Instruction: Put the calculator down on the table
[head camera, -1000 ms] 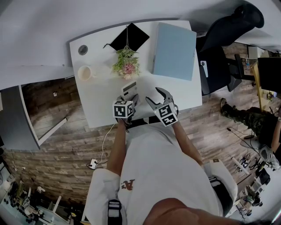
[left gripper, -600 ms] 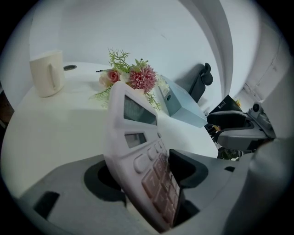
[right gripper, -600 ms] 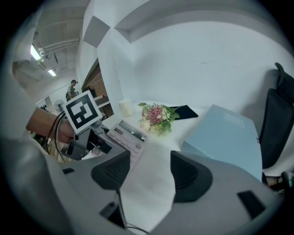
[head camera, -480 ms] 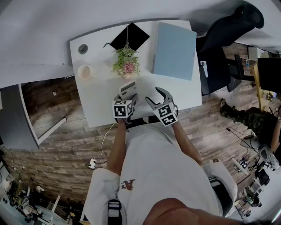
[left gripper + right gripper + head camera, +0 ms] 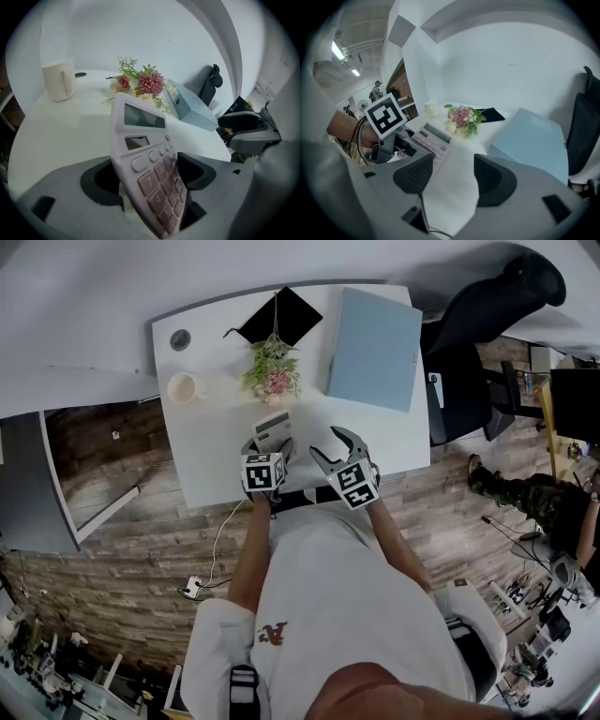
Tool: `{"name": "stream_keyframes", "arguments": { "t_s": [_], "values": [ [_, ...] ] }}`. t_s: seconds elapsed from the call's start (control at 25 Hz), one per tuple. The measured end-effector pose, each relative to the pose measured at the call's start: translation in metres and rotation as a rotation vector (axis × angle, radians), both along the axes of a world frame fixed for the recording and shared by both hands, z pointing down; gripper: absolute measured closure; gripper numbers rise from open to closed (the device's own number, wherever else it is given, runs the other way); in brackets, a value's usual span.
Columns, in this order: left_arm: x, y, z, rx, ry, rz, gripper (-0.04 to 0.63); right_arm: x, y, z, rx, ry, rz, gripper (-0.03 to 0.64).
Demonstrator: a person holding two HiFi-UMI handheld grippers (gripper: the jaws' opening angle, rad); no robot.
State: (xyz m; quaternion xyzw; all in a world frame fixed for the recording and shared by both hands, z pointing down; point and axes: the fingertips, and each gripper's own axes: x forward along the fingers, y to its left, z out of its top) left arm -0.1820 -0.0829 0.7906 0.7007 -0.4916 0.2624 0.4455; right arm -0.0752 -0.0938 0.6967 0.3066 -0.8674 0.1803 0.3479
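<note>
A pale pink calculator (image 5: 273, 430) lies between the fingers of my left gripper (image 5: 271, 443) near the front of the white table (image 5: 211, 456). In the left gripper view the calculator (image 5: 147, 159) stands tilted, keys to the right. It leans on the right pad with a dark gap at the left pad, and the jaws are opening. In the right gripper view the calculator (image 5: 431, 139) has its far end down on the tabletop. My right gripper (image 5: 326, 442) hovers open just right of it, and nothing is between the jaws of the right gripper (image 5: 447, 176).
A white mug (image 5: 181, 391) stands at the back left. A small flower bunch (image 5: 270, 371) lies behind the calculator, beside a black pouch (image 5: 277, 320). A large pale blue box (image 5: 372, 348) fills the right rear. A black office chair (image 5: 478, 324) stands off the table's right edge.
The left gripper's fingers have spread a little wider round the calculator and the gripper has tipped slightly. The right gripper has kept still.
</note>
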Motion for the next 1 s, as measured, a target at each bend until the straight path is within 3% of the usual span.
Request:
{"name": "stream_keyframes", "arguments": {
  "t_s": [0.6,0.76,1.0],
  "values": [
    [-0.011,0.002,0.001,0.011,-0.054,-0.049,0.167,-0.011,0.001,-0.003,0.008,0.004,-0.058,0.337],
    [-0.021,0.003,0.003,0.005,-0.104,-0.064,0.131,-0.012,0.0,-0.004,0.008,0.006,-0.061,0.337],
    [-0.024,0.006,0.003,0.01,-0.108,-0.051,0.133,-0.016,0.002,-0.004,0.011,0.007,-0.062,0.337]
  ]
}}
